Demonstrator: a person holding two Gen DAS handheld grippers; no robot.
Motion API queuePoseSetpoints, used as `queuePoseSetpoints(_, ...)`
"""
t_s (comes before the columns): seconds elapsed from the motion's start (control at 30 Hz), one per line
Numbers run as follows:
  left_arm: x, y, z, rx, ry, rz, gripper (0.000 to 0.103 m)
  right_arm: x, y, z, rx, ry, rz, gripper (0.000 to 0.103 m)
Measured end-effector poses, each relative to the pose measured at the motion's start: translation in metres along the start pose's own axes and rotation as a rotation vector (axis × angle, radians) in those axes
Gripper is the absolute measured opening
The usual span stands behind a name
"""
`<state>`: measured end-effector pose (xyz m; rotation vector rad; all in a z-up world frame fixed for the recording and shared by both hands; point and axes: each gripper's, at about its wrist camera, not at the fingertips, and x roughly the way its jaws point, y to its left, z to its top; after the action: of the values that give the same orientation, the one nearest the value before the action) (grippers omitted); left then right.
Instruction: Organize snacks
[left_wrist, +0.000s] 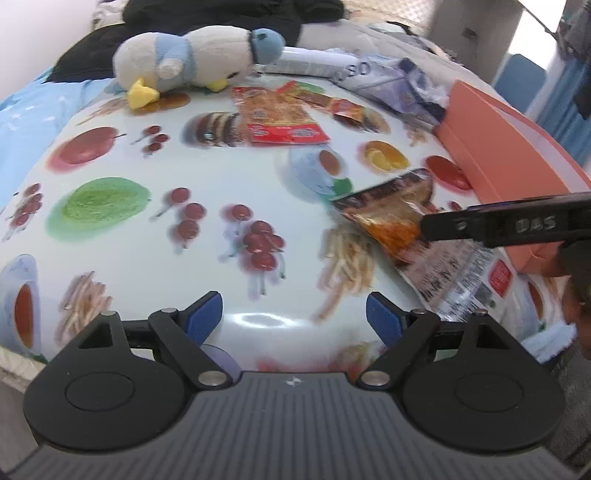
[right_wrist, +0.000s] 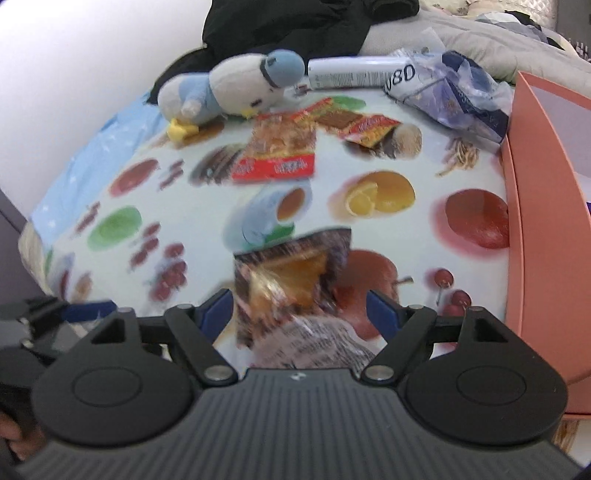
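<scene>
A dark snack packet with orange contents (right_wrist: 291, 280) lies between the wide-open fingers of my right gripper (right_wrist: 299, 310), untouched by the pads. In the left wrist view the same packet (left_wrist: 399, 218) lies at the right, with the right gripper's finger (left_wrist: 498, 225) over it. My left gripper (left_wrist: 294, 317) is open and empty above the fruit-print tablecloth (left_wrist: 221, 177). A red snack packet (left_wrist: 284, 118) (right_wrist: 280, 151) and a smaller red packet (left_wrist: 332, 103) (right_wrist: 365, 127) lie further back. An orange box (left_wrist: 495, 147) (right_wrist: 546, 221) stands at the right.
A plush penguin (left_wrist: 192, 59) (right_wrist: 236, 88) lies at the back left. A white tube (right_wrist: 351, 72) and a crumpled blue-white bag (left_wrist: 410, 88) (right_wrist: 454, 96) lie at the back. Dark clothes and bedding lie behind the table.
</scene>
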<state>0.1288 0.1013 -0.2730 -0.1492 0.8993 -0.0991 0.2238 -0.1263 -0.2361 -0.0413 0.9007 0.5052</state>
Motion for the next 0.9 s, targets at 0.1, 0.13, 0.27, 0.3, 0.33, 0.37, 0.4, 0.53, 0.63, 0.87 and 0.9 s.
queuePoseSetpoints(0.1, 0.001, -0.005, -0.004, 0.024, 0.015, 0.008, 0.088, 0.006, 0.000, -0.008, -0.036, 0.007, 0.010, 0.081)
queuePoseSetpoints(0.13, 0.002, -0.006, -0.005, 0.027, 0.021, 0.015, 0.088, 0.009, 0.001, -0.011, -0.046, 0.022, 0.011, 0.081)
queuePoseSetpoints(0.27, -0.003, -0.001, -0.009, 0.014, 0.035, 0.009, 0.088, 0.024, 0.007, -0.022, -0.087, 0.055, -0.001, 0.081)
queuePoseSetpoints(0.3, -0.003, 0.001, -0.010, 0.007, 0.043, 0.011, 0.088, 0.026, 0.009, -0.024, -0.097, 0.054, -0.002, 0.081)
queuePoseSetpoints(0.33, -0.004, 0.003, -0.011, -0.001, 0.053, 0.009, 0.088, 0.026, 0.010, -0.026, -0.102, 0.050, -0.007, 0.081)
queuePoseSetpoints(0.37, -0.006, 0.006, -0.013, -0.008, 0.063, 0.004, 0.088, 0.026, 0.012, -0.028, -0.108, 0.044, -0.012, 0.079)
queuePoseSetpoints(0.4, -0.007, 0.008, -0.015, -0.014, 0.074, 0.000, 0.088, 0.025, 0.013, -0.029, -0.113, 0.040, -0.018, 0.075)
queuePoseSetpoints(0.53, -0.011, 0.013, -0.027, -0.021, 0.122, 0.006, 0.088, 0.022, 0.012, -0.030, -0.106, 0.029, -0.020, 0.067)
queuePoseSetpoints(0.63, -0.014, 0.015, -0.037, -0.019, 0.152, -0.002, 0.087, 0.018, 0.013, -0.032, -0.104, 0.022, -0.026, 0.061)
queuePoseSetpoints(0.87, -0.023, 0.022, -0.040, -0.072, 0.142, 0.010, 0.085, 0.010, 0.012, -0.036, -0.083, 0.008, -0.038, 0.054)
queuePoseSetpoints(0.9, -0.025, 0.022, -0.038, -0.079, 0.135, 0.012, 0.085, 0.009, 0.013, -0.037, -0.082, 0.007, -0.036, 0.053)
